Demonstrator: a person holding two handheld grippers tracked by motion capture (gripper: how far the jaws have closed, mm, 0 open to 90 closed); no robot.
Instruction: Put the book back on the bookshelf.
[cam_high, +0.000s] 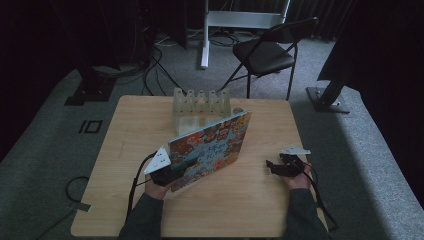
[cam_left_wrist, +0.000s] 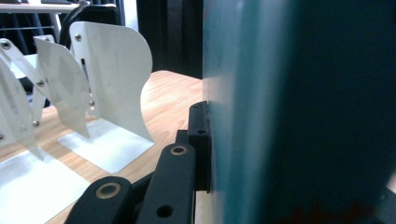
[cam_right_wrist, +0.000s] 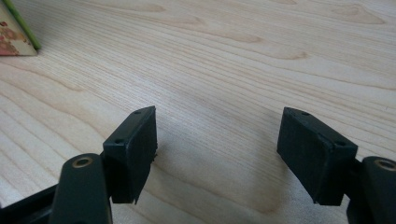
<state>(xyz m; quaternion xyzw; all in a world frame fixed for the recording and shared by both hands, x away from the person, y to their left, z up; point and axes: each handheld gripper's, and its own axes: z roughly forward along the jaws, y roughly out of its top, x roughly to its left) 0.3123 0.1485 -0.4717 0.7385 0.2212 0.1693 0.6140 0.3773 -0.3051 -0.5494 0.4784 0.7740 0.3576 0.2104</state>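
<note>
I have the left gripper (cam_high: 167, 172) clamped on the lower left edge of the picture book (cam_high: 210, 147), which stands tilted on the table (cam_high: 125, 150), leaning back toward the white rack (cam_high: 201, 102) at the far side. In the left gripper view one black pad presses flat against the book's teal cover (cam_left_wrist: 252, 116), with the rack's curved dividers (cam_left_wrist: 112, 79) just beyond to the left. My judgement: the step in hand is carrying the book to a slot in that rack, so I should bring the book upright, align its spine with a gap between dividers, and lower it slowly, since a grip near one corner lets the far end swing. The left forearm comes in low from the table's near edge. The right gripper (cam_high: 280, 167) rests well apart on the right, its pads (cam_right_wrist: 133, 149) spread wide over bare wood with nothing between them.
</note>
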